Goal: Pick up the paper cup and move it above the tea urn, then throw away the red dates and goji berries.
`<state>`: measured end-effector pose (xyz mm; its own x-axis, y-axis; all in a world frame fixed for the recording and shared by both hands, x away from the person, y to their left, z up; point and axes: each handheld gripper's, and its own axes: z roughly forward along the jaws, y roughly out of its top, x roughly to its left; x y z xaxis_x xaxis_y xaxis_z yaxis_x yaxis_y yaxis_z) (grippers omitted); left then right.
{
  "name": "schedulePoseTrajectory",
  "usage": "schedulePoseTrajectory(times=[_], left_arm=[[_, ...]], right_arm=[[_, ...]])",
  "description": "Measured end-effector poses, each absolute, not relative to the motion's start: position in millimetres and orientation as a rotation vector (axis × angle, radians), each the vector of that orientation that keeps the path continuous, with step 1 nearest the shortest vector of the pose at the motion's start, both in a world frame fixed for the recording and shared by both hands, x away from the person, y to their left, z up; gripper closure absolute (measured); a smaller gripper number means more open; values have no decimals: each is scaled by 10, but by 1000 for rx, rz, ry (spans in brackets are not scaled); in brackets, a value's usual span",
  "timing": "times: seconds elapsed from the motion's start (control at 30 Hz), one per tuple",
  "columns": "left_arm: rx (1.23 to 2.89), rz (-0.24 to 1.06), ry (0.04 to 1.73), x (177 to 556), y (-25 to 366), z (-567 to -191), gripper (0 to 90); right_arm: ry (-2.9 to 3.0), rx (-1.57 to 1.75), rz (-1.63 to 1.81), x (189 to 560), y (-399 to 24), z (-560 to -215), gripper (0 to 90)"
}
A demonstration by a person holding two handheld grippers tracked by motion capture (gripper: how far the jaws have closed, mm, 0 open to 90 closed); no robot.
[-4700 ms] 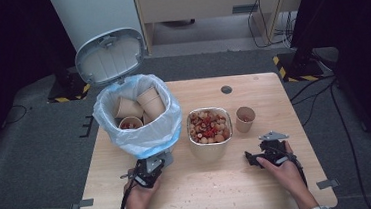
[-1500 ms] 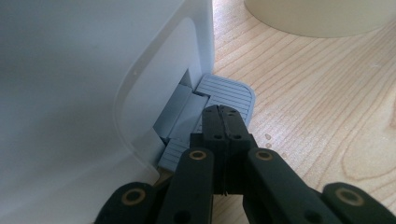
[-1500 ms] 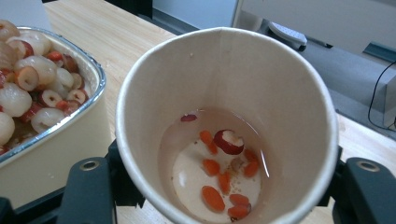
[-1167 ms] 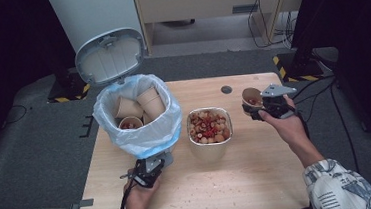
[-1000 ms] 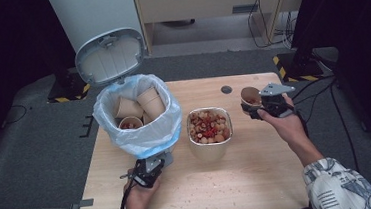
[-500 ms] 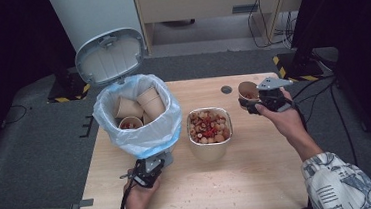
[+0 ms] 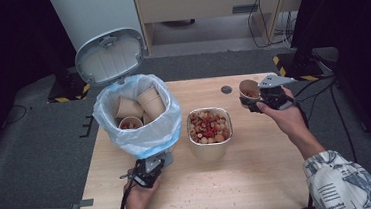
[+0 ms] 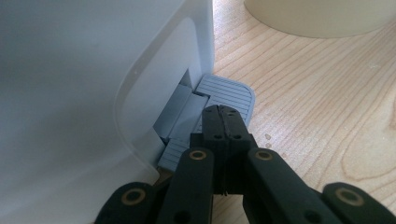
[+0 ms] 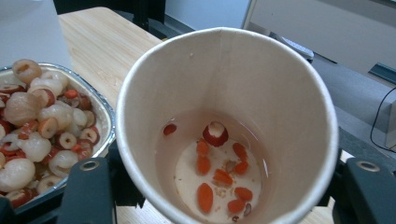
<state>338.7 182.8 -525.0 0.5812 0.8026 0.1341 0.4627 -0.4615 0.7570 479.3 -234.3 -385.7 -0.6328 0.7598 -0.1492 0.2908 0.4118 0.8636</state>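
Observation:
A paper cup [image 7: 248, 89] with a little liquid and red-orange food scraps [image 9: 219, 177] hangs tilted above the table's right back part. My right gripper [image 7: 253, 100] is shut on it, one jaw on each side of its wall [image 9: 224, 65]. At the front left, my left gripper [image 7: 151, 168] is shut with nothing in it. Its tips [image 8: 224, 114] rest on the grey pedal [image 8: 229, 93] at the foot of a white bin [image 7: 137, 123]. The bin's lid [image 7: 111, 55] stands open. Several paper cups lie inside its blue-white liner.
A foil tray [image 7: 211, 150] of lychee-like fruit and red bits [image 9: 46, 130] stands mid-table, between the bin and the cup. A small dark disc [image 7: 226, 88] lies near the back edge. A cabinet and cables stand behind the wooden table [image 7: 240, 190].
My right gripper left the front edge, closed on the cup that stood on the table at the right, and lifted and tilted it. The left gripper has stayed on the pedal.

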Motion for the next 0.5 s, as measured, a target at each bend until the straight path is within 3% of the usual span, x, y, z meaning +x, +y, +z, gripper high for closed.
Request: schedulePoseTrajectory(times=[0.5], left_arm=[[2126,637,1003,3387,1826,-5249,898]], right_arm=[[2153,807,1147,4865,-2176,-3671,335]])
